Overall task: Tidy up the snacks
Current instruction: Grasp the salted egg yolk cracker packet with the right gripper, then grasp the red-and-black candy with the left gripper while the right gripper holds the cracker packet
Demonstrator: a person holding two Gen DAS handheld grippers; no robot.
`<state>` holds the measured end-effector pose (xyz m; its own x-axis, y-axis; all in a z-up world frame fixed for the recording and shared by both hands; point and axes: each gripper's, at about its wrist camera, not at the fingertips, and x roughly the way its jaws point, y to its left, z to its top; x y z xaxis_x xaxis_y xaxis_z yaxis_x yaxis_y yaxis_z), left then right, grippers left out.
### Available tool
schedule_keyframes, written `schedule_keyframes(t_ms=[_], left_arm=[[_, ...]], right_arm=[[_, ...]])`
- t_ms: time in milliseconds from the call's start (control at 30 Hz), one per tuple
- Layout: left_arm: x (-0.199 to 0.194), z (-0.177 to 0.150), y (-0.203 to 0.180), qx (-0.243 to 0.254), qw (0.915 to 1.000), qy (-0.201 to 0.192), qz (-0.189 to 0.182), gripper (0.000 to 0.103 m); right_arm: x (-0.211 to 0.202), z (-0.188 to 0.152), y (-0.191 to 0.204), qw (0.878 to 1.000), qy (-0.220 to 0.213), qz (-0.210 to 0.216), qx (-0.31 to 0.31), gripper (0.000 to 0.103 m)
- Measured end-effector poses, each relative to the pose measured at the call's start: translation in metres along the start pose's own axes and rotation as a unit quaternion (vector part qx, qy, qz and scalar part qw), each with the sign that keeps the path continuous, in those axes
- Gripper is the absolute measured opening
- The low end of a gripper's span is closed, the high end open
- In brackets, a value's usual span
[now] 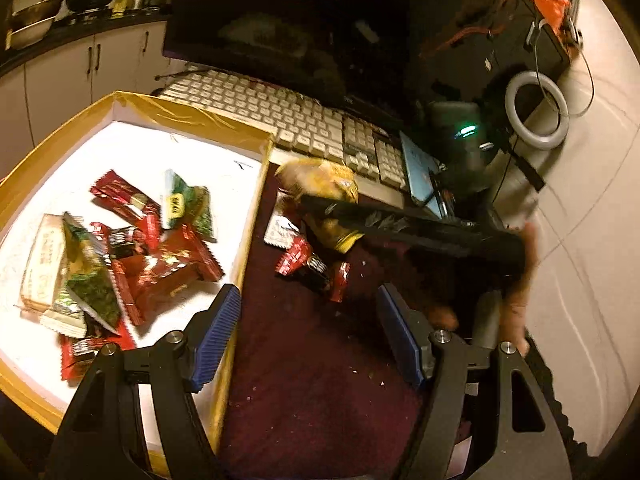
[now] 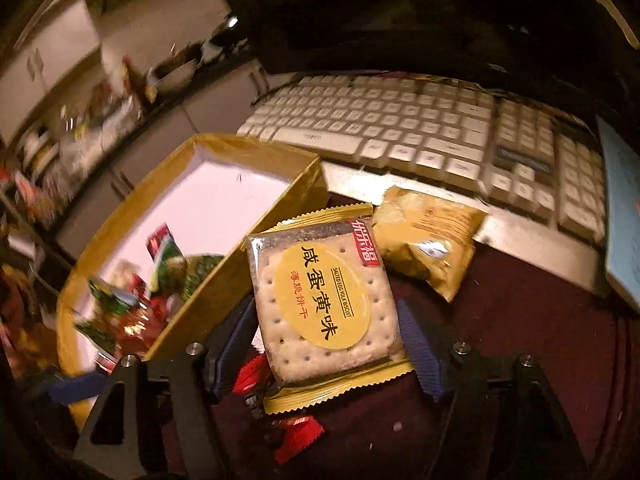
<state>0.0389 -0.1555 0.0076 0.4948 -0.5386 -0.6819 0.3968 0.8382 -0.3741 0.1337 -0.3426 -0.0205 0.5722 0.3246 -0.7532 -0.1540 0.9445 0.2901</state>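
A yellow-rimmed box [image 1: 256, 196] with a white floor holds several snack packets [image 1: 120, 248]. My left gripper [image 1: 308, 336] is open and empty, above the box's right wall and the dark red mat. Loose snacks [image 1: 308, 256] lie on the mat ahead of it, with my right gripper's dark body [image 1: 420, 228] across them. My right gripper [image 2: 324, 328] is shut on a salted egg yolk biscuit packet [image 2: 324, 300], held just right of the box [image 2: 200, 280]. A yellow chip bag [image 2: 428, 248] lies behind it. Red wrappers [image 2: 296, 436] lie below.
A white keyboard [image 1: 300, 120] [image 2: 400, 132] lies behind the box and mat. A dark monitor [image 1: 300, 32] stands behind it. A phone [image 1: 420, 172], a ring light [image 1: 536, 116] and cables are at the right. Kitchen cabinets [image 1: 80, 68] are at the far left.
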Motion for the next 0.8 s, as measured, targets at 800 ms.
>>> schedule_keyframes(t_ms=[800], left_arm=[[0.089,0.011,-0.048,0.071,0.9770,0.071,0.188,0.053]], right_arm=[[-0.101,-0.099,-0.056,0.962,-0.189,0.020,0.194,0.072]])
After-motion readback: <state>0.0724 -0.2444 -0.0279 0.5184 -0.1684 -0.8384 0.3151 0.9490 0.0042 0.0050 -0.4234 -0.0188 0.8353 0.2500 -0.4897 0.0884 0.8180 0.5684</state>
